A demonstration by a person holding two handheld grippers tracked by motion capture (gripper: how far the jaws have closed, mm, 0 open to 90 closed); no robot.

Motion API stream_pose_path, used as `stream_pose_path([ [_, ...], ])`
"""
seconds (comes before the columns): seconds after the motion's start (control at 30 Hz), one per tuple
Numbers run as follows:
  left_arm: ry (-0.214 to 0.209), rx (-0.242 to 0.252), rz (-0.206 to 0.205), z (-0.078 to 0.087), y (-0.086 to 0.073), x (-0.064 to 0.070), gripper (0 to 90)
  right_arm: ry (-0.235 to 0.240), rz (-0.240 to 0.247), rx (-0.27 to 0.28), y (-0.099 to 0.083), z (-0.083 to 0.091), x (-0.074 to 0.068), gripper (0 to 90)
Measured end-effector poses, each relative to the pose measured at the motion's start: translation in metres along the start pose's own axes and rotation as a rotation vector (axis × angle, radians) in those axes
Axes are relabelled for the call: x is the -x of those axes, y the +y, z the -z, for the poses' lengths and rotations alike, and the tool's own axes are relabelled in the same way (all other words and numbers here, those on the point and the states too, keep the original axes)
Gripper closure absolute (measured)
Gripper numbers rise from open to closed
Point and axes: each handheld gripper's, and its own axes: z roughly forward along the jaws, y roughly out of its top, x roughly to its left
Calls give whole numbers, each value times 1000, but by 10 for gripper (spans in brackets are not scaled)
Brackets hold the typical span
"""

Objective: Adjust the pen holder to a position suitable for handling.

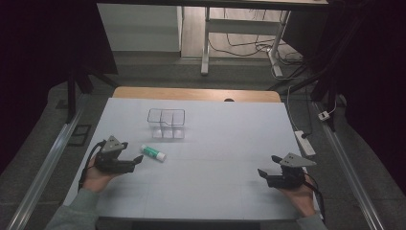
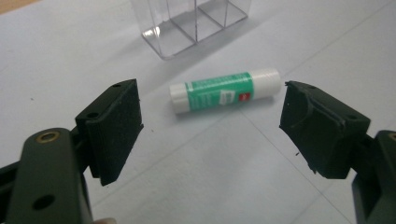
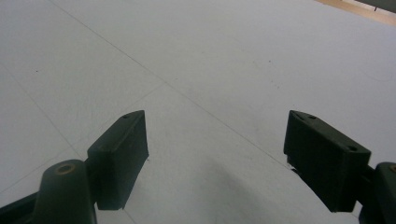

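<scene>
Two hand-held grippers are resting low over a white table in the high view. The left gripper is sitting near the table's left edge, its jaws spread and gripping nothing. Just beside its tips, a glue stick is lying flat on the tabletop, white with a green label. Beyond the glue stick, toward the far side, a clear plastic organizer with compartments is standing upright, near the stick but apart from it. The right gripper is sitting well apart from these things, near the right edge, jaws also spread and empty.

From the left gripper view, the left gripper is pointing at the glue stick, which is lying crosswise just past the gap between the wide-open black jaws, touching neither. The clear organizer is standing behind it, its inner dividers showing through the walls.

From the right gripper view, the right gripper is holding its two jaws wide apart over the bare white tabletop, with nothing between them. Faint straight lines are crossing the surface.
</scene>
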Motion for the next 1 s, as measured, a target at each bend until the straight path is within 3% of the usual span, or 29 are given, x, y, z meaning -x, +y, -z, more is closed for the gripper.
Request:
stream_pose_path([
  [0.3, 10, -14, -9, -10, 18, -8, 219, 1, 2, -4, 0, 0, 0, 222],
  [1.0, 48, -83, 32, -46, 44, -42, 275, -13, 10, 1, 0, 0, -1, 239],
])
